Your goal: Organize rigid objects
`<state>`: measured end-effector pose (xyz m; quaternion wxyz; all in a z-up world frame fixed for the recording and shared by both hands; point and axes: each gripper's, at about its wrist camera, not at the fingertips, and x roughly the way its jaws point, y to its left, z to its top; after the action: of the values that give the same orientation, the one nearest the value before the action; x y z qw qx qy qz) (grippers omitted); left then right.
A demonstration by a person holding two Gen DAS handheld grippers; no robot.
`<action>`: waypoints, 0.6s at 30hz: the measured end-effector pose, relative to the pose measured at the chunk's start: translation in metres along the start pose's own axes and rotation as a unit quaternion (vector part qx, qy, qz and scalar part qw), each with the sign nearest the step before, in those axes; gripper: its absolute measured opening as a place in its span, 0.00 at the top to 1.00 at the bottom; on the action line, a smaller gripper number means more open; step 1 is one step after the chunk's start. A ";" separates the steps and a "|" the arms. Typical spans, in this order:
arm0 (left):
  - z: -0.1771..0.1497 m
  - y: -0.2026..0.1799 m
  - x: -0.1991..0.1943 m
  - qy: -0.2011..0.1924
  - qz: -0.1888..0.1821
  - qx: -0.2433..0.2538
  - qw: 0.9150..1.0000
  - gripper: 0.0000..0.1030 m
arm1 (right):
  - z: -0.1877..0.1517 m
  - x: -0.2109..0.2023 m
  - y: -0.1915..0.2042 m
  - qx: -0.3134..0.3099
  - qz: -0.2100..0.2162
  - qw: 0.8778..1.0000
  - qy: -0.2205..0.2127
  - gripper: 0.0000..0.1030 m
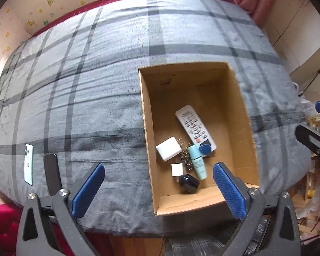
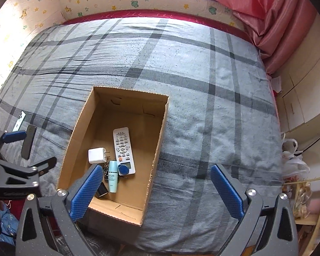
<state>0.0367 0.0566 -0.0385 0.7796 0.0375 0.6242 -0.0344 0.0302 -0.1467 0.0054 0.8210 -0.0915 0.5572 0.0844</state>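
An open cardboard box [image 1: 146, 115] [image 2: 161, 132] rests on the grey plaid bed. Inside lie a white remote [image 1: 194, 128] [image 2: 123, 147], a white charger [image 1: 169, 151] [image 2: 96, 155], a small white plug [image 1: 177, 169], a black object [image 1: 189, 184] [image 2: 102, 190], a teal tube [image 1: 198, 164] [image 2: 113, 179] and a blue key fob [image 1: 205, 149] [image 2: 123, 169] on keys. My left gripper [image 1: 159, 170] hangs open above the box's near end, holding nothing. Over the box's right wall my right gripper [image 2: 156, 170] is open and empty too.
A mint phone [image 1: 28, 164] [image 2: 19, 121] and a black phone [image 1: 51, 175] [image 2: 28, 141] lie on the blanket [image 1: 91, 89] left of the box. Pink curtains [image 2: 273, 21] and cabinets stand at the right. Cluttered shelves sit beyond the bed's right edge.
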 end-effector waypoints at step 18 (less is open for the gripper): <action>0.004 -0.014 -0.086 -0.049 0.026 0.031 0.998 0.00 | 0.012 -0.058 -0.011 0.019 -0.008 1.000 0.019 0.00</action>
<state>0.0202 0.0434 0.0456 0.8085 0.0759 0.5826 -0.0348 0.0220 -0.1565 0.0644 0.8124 -0.0819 0.5736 0.0650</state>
